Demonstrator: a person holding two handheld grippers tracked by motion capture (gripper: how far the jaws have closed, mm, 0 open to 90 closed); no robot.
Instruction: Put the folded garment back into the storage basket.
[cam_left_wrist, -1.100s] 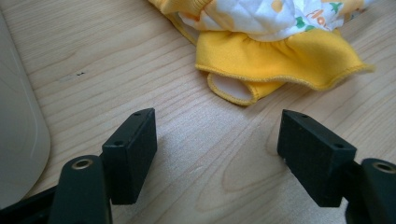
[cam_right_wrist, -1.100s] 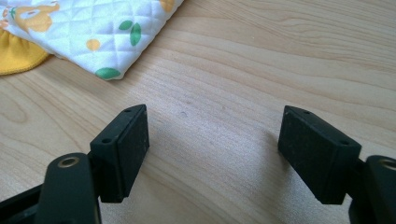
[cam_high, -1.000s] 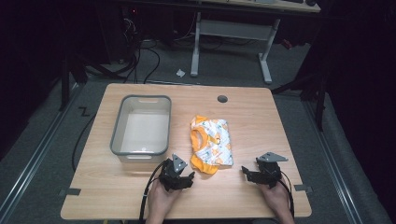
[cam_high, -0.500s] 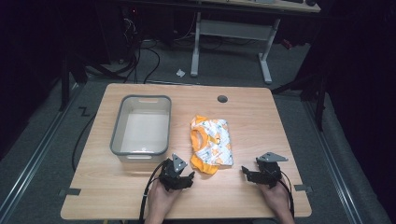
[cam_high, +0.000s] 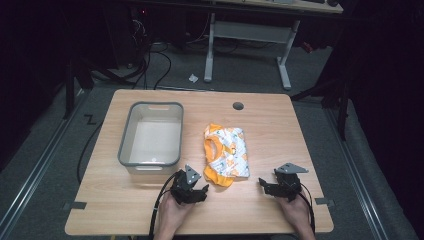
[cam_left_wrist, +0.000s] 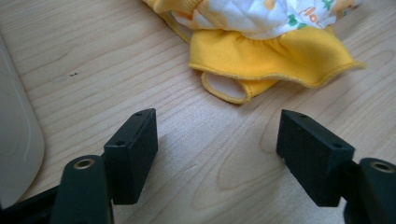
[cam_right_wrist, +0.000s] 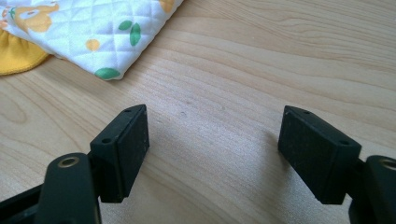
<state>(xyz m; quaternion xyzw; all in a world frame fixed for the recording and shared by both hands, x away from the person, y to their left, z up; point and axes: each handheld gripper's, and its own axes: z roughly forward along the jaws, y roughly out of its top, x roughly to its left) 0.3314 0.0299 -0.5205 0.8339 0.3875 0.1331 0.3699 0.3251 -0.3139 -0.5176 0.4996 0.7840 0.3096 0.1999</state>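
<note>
Two grippers rest low at the table's near edge, left gripper (cam_high: 189, 189) and right gripper (cam_high: 281, 186), jaws spread wide, holding nothing. Between them lies a folded yellow-and-white garment (cam_high: 226, 154), long axis near-to-far, beside an empty grey bin (cam_high: 131, 140). Nothing appears started.

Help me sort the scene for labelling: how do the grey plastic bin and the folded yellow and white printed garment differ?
The grey plastic bin is rigid with upright walls; the folded yellow and white printed garment is soft and lies flat. The bin is plain grey and white, while the garment is bright, with small printed figures. The bin sits left of the garment, which lies mid-table. Both rest on the wooden table, untouched by either gripper.
</note>
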